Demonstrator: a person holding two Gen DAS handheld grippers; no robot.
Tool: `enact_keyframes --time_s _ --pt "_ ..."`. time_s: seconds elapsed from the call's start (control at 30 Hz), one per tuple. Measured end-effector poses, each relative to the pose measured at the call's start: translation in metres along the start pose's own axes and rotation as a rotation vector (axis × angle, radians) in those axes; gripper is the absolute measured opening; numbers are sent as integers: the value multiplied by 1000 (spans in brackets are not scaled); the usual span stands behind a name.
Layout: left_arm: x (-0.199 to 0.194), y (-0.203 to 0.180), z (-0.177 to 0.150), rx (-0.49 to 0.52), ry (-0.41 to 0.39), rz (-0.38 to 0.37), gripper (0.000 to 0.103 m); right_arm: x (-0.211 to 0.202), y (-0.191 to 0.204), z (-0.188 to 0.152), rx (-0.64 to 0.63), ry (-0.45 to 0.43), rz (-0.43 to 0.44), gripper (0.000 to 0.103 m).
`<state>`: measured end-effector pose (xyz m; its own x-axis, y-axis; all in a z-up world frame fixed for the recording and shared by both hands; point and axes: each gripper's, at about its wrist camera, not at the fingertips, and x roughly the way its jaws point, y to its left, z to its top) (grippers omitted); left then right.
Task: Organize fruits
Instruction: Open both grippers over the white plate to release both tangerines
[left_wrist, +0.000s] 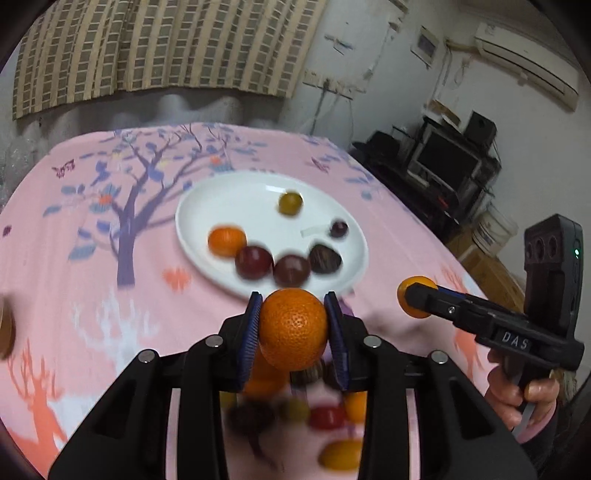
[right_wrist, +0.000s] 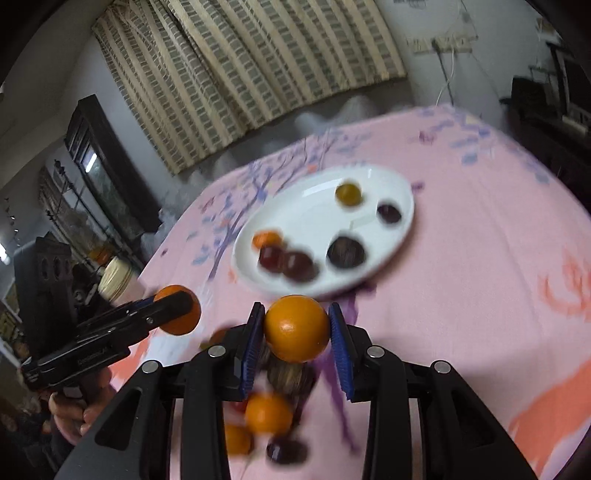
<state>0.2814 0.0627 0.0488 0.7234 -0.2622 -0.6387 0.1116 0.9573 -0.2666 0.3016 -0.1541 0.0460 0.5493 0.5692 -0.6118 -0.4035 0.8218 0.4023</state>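
blue-padded left gripper (left_wrist: 293, 334) clamps a pebbled orange mandarin (left_wrist: 293, 328); right gripper (right_wrist: 296, 330) clamps a smooth glossy orange (right_wrist: 296, 328); beyond, white plate (left_wrist: 207, 206).

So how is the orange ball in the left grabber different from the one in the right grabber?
The left gripper holds a mandarin with bumpy, dimpled, matte peel. The right gripper holds a smooth orange fruit whose skin is glossy with a bright glint. The mandarin looks deeper orange, the smooth fruit a bit yellower. Both are round, pinched between blue pads, and held above the pink tablecloth just short of the white plate.
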Motion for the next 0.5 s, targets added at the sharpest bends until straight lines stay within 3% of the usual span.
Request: enact_keyframes --time_s 0.13,0.3,0.33,0.37,0.43,0.5 --pt "49 8 38 -24 18 34 34 45 -11 34 13 5 -45 36" --pt "87 17 57 -54 42 65 34 89 -20 43 11 40 -60 37" --pt "90 18 59 -59 48 78 40 91 -19 44 -4 36 -60 52" --pt "89 18 58 -64 42 86 60 89 -17 43 -14 27 -62 59" --pt "76 18 56 -66 -9 117 83 79 -9 41 -57 -1 -77 59" --pt "60 16 57 -55 -48 144 88 70 -1 40 -86 -12 -87 61"
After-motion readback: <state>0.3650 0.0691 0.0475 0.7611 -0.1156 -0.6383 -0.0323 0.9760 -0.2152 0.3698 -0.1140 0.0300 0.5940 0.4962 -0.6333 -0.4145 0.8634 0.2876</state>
